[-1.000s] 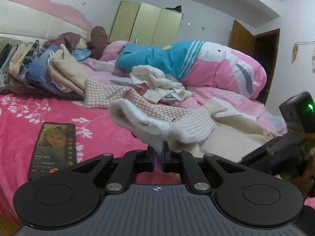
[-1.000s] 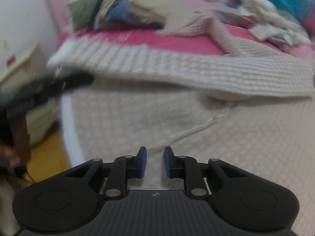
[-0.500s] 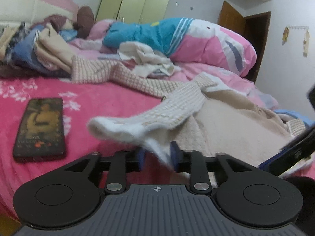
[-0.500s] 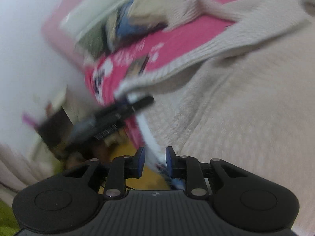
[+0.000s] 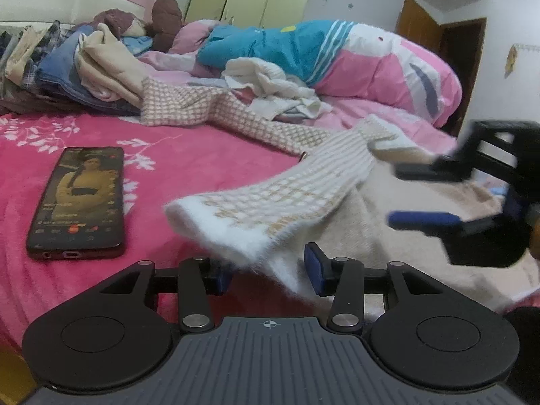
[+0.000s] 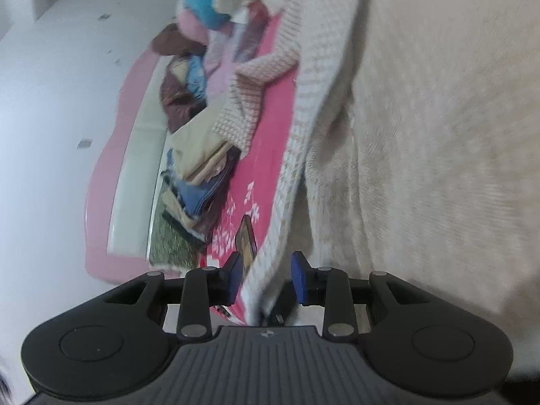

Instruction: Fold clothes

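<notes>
Now | left tool [image 5: 268, 271] opening, sweater [image 5: 276, 202] edge between | right tool [image 6: 267, 278] opening likewise

Both jaws opening: left tool [image 5: 268, 270] upright, right tool [image 6: 266, 278] rolled sideways.

At the right edge of the left wrist view we see the right claw [image 5: 425, 195] blurred and cut off. The fluffy hem of the sweater [image 5: 256, 222] is smeared near the bottom centre. In the right wrist view the sweater edge [image 6: 270, 270] is blurred, and the phone [image 6: 248, 236] is partly hidden behind a pad.
</notes>
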Demonstrator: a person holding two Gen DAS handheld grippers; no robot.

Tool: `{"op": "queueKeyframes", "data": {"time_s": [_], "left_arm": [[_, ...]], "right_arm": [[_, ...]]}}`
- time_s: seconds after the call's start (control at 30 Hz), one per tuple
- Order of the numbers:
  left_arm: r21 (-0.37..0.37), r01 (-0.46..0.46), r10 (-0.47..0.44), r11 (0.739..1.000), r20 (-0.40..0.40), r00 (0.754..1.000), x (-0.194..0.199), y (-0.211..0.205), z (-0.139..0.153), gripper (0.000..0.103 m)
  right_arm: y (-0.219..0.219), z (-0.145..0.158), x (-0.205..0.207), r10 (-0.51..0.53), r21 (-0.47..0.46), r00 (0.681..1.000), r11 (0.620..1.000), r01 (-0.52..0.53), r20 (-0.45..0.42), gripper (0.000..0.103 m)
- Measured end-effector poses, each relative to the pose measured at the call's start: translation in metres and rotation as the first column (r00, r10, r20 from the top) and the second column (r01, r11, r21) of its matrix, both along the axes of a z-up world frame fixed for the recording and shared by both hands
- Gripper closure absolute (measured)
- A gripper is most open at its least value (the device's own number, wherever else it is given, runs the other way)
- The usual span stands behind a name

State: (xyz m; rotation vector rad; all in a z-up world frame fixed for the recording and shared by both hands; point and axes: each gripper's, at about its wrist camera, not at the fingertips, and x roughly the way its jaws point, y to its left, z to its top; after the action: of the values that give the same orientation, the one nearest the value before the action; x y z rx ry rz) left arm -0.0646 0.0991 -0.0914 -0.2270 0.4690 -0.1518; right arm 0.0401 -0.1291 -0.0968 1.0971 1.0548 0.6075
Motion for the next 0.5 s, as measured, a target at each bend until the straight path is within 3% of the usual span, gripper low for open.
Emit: {"op": "queueKeyframes", "data": {"time_s": [0.23, 0.37, 0.5], "left_arm": [[0.046, 0.011, -0.011, 0.999, 0.01, 1.0, -0.001, -0.001, -0.004, 0.059], [0.071, 0.015, -0.016, 0.997, 0.021, 1.0, -0.003, -0.004, -0.007, 0.059], [0.085, 0.017, -0.02, 0.996, 0.029, 0.999, -0.003, -0.006, -0.007, 0.058]], "right_arm": [[0.043, -0.025, 0.034, 0.035, -0.091, 0.996, 0.995, -0.043, -0.083, 0.07], [0.049, -0.027, 0.04, 0.02, -0.106, 0.998, 0.994, -0.027, -0.067, 0.073], [0.049, -0.027, 0.044, 0.001, -0.106, 0.999, 0.994, -0.005, -0.046, 0.084]]}}
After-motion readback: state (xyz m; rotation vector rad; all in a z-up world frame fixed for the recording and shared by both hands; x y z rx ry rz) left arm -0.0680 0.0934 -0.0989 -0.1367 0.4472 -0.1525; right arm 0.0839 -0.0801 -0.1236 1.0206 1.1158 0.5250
